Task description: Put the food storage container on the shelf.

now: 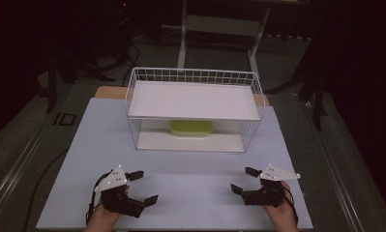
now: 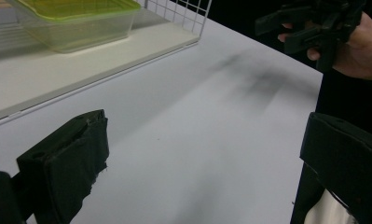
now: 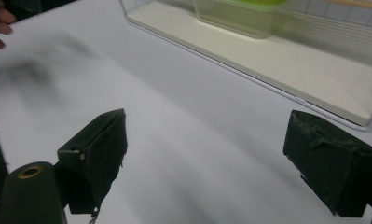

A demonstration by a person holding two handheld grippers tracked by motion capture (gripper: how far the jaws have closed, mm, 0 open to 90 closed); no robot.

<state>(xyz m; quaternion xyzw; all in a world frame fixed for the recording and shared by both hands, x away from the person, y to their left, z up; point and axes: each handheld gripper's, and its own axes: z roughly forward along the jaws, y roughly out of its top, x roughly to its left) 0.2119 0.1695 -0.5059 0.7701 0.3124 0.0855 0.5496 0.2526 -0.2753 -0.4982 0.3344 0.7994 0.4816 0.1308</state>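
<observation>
A white wire rack (image 1: 132,104) stands at the back middle of the pale table, with a white shelf (image 1: 193,99) across its top. Under the shelf, a clear container with a green lid (image 1: 191,128) rests on the rack's white base board (image 1: 190,142). My left gripper (image 1: 143,187) hovers open near the front left edge, nothing between its jaws. My right gripper (image 1: 244,180) hovers open at the front right, also holding nothing. The left gripper (image 2: 204,163) view has the container (image 2: 76,23) at upper left and the right gripper (image 2: 314,23) far off. The right gripper (image 3: 211,158) view faces the container (image 3: 244,16).
The table top (image 1: 190,169) between the grippers and the rack is bare pale sheet. The floor around is dark, with a white frame (image 1: 219,26) behind the table and cables at the left. A hand (image 2: 361,46) holds the right gripper.
</observation>
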